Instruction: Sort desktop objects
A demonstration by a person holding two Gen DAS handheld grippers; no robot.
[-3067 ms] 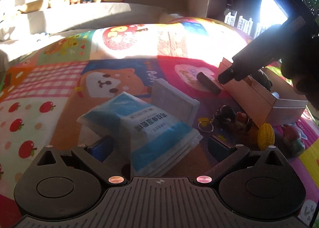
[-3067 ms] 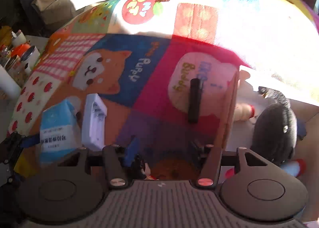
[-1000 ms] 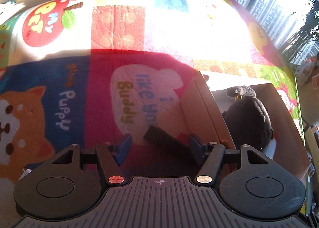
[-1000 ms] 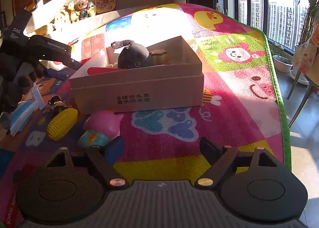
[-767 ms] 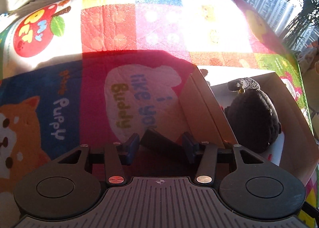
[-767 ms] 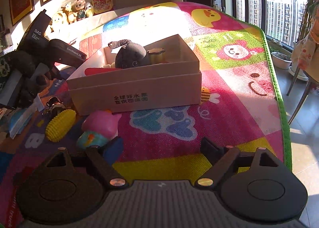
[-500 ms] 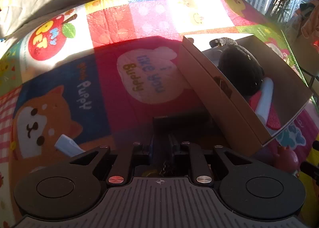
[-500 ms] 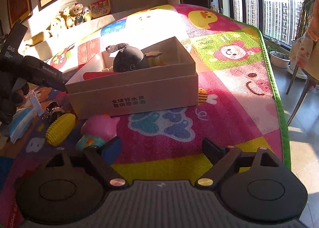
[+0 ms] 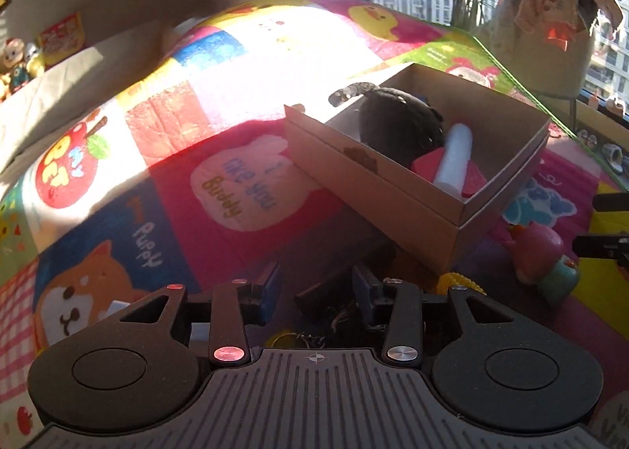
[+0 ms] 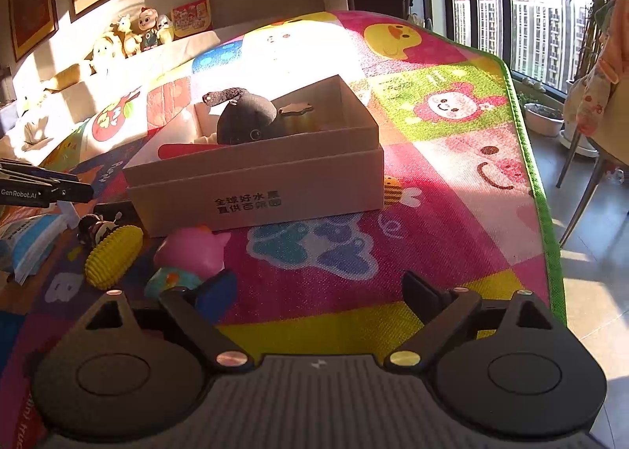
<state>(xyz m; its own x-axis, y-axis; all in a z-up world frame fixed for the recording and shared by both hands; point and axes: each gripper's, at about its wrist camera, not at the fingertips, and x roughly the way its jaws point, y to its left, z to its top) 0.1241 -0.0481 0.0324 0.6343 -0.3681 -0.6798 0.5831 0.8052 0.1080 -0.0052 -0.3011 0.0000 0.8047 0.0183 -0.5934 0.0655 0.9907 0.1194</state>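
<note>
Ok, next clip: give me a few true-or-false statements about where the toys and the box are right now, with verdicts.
1. The black plush toy lies inside the cardboard box. True.
2. The yellow ridged toy is in the box. False: it lies on the play mat, outside the box.
3. The right gripper has its fingers wide apart with nothing between them. True.
4. The pink toy sits on top of the box. False: it is on the mat in front of the box.
</note>
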